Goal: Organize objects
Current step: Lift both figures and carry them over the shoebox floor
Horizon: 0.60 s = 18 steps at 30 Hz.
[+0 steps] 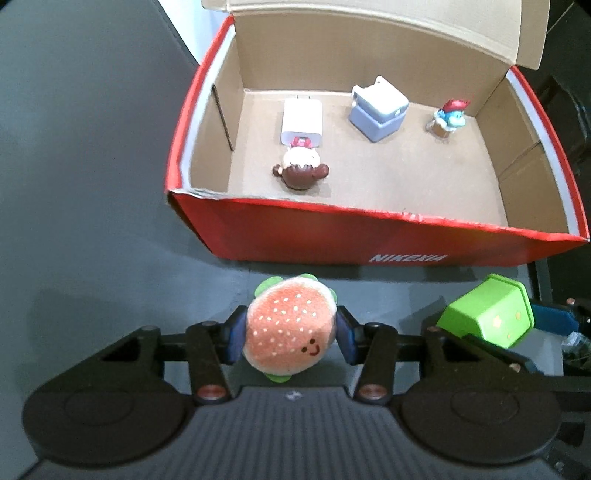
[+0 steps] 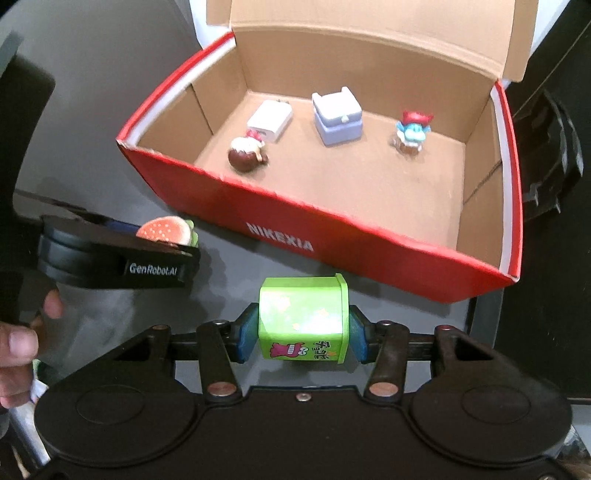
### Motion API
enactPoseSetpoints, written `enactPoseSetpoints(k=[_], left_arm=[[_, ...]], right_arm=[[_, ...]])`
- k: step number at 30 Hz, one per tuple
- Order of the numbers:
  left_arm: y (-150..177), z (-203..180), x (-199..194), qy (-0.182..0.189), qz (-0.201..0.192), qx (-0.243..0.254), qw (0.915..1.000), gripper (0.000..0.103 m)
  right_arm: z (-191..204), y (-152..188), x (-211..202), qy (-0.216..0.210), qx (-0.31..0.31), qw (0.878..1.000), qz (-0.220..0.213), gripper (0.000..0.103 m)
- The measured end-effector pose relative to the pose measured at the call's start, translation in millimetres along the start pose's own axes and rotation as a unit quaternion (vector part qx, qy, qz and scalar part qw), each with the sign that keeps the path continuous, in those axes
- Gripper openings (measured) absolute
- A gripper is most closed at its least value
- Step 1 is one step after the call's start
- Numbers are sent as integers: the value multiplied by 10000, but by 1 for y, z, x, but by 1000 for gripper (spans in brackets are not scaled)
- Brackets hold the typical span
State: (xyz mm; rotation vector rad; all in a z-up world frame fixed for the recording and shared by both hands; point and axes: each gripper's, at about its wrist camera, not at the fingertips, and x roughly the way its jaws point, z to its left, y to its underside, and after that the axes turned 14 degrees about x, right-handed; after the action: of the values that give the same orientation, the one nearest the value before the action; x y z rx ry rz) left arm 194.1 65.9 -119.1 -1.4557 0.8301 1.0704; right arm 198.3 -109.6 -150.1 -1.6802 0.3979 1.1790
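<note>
My left gripper is shut on a plush burger toy, held just in front of the open red shoebox. My right gripper is shut on a green box with cartoon print, also in front of the shoebox. The green box also shows at the right of the left wrist view, and the burger at the left of the right wrist view. Inside the shoebox lie a white charger, a brown-and-cream figure, a lilac-and-white cube and a blue figure with a red hat.
The shoebox stands on a dark grey table with its lid raised at the back. A person's hand holds the left gripper at the left edge. Dark objects stand to the right of the box.
</note>
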Motion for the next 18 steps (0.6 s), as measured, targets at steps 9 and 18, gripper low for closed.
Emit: enactPoseSetpoints(k=[9, 18], left_arm=[[-1, 4, -27, -50, -237, 20, 9997, 48], [0, 0, -47, -38, -449, 50, 9990, 48]], right_arm=[[-2, -6, -21, -302, 138, 9991, -277, 49], [-4, -7, -32, -506, 232, 9975, -440, 49]])
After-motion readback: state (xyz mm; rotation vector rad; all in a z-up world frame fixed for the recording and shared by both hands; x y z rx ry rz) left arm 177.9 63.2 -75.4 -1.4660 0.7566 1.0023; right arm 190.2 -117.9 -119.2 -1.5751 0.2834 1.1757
